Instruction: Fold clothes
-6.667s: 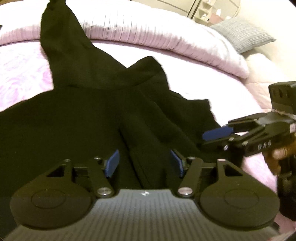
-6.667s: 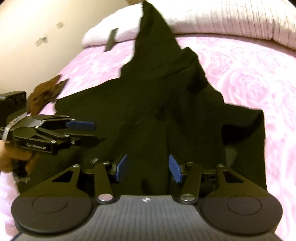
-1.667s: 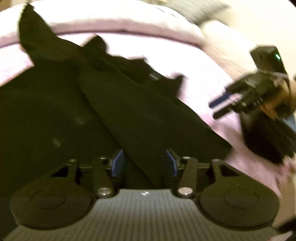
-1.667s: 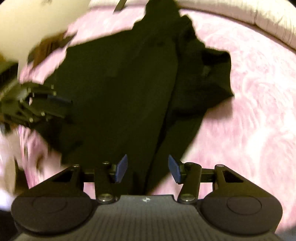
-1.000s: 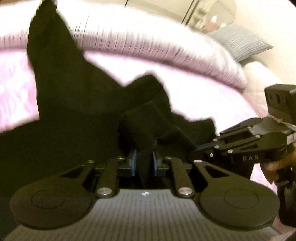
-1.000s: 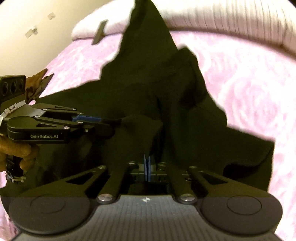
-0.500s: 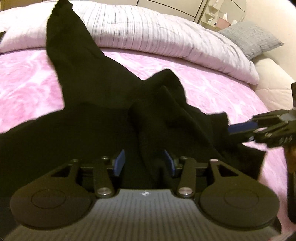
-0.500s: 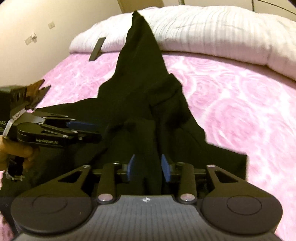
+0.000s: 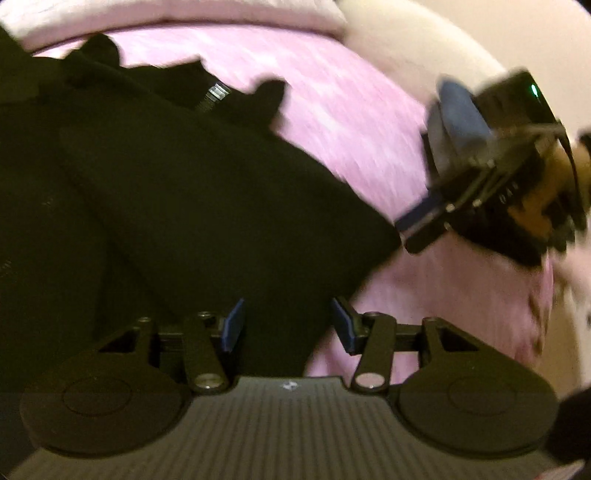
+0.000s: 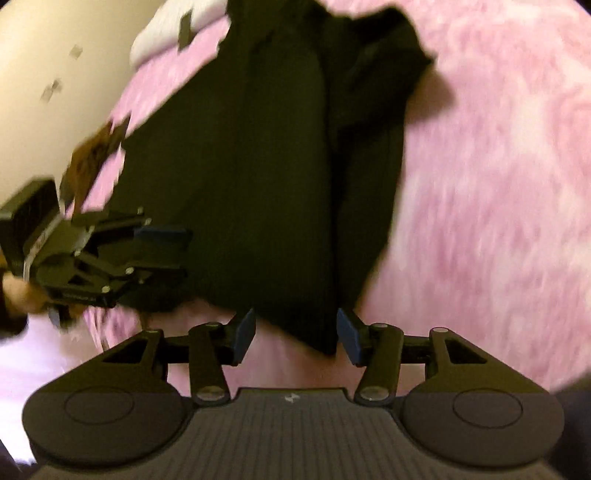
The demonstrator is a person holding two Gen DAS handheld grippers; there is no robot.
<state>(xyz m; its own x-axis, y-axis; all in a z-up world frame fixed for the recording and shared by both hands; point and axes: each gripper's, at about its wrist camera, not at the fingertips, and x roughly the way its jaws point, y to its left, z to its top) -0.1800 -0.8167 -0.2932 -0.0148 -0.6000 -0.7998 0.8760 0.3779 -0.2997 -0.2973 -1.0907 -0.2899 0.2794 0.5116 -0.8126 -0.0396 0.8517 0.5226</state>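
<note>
Presently, item by item. Left gripper [image 9: 287,325]: its blue pads [image 9: 233,325] are standing wide apart, gripping nothing, and it is hovering over the near edge of the garment [image 9: 192,192]. From the right wrist camera the same gripper [image 10: 177,251] is showing at the left, a hand [image 10: 22,295] wrapping its handle, its fingers spread and reaching onto the cloth's left border; whether they are touching the fabric cannot be told.

Right gripper [image 10: 295,336]: its jaws are also gaping, holding nothing, with the lower hem of the garment [image 10: 280,155] hanging between and just beyond the pads [image 10: 243,334]. From the left wrist camera this gripper [image 9: 439,177] is appearing at the right, blurred, jaws parted, a hand [image 9: 535,206] around its grip, sitting just beside the cloth's right corner and apart from it.

Garment: black, lying on the pink bedspread [image 10: 480,184], and showing lengthwise folds, one panel overlapping another. A small pale tag [image 9: 216,92] is showing near its far end.

Surroundings: a pale pillow [image 10: 162,33] is lying at the head of the bed, against a cream wall [image 10: 44,55]. Both views are smearing with motion blur.
</note>
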